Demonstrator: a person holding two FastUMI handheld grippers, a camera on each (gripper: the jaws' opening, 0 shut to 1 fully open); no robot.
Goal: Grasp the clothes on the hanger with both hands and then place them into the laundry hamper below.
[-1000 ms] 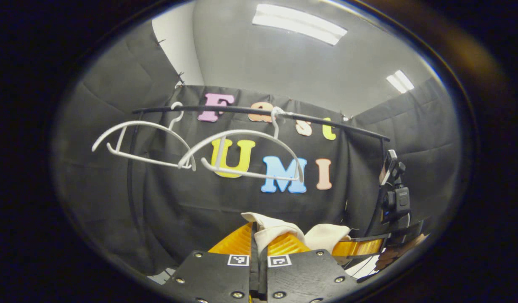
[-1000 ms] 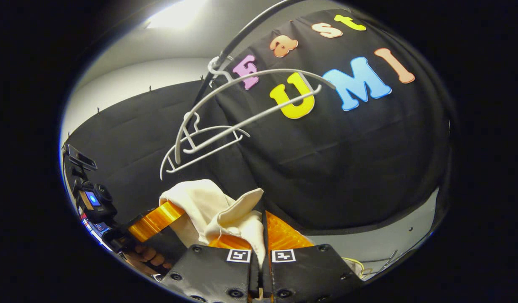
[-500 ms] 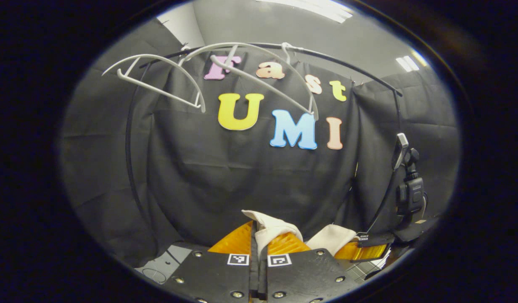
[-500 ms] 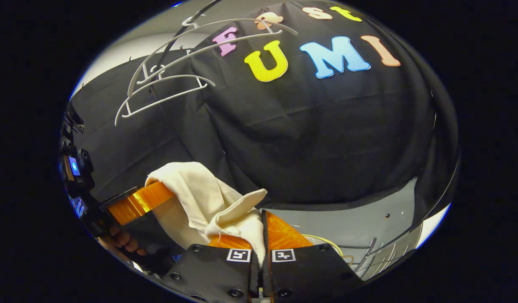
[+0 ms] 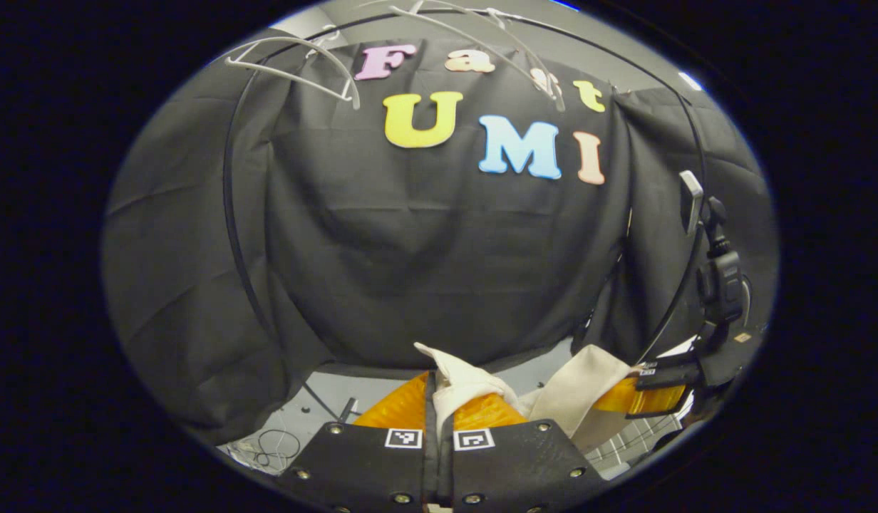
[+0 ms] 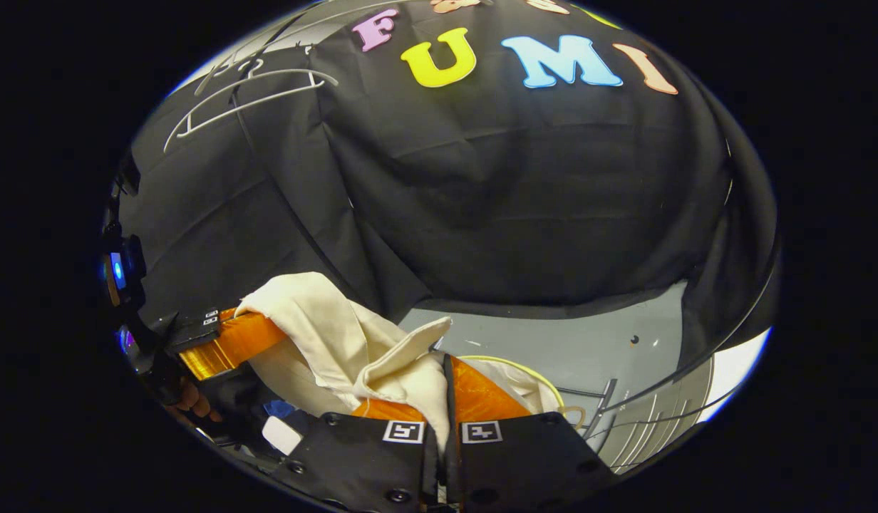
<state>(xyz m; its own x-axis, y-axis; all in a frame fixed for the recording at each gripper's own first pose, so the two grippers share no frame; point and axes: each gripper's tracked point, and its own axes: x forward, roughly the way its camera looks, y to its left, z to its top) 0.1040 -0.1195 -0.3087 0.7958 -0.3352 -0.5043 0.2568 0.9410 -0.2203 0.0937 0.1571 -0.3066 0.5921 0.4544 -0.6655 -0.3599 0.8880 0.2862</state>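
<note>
Right gripper point(image 6: 445, 388) fingers closed on cream garment point(image 6: 339, 342). Left gripper point(image 6: 221, 340) grips its far end. White hangers point(image 6: 246, 100) above; possibly the hamper rim point(image 6: 524, 367) below.

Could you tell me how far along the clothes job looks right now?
Done: the cream garment is off the bare white hangers. In hand: the left gripper and right gripper are both shut on it. Left: lowering it into the hamper and letting go.
</note>
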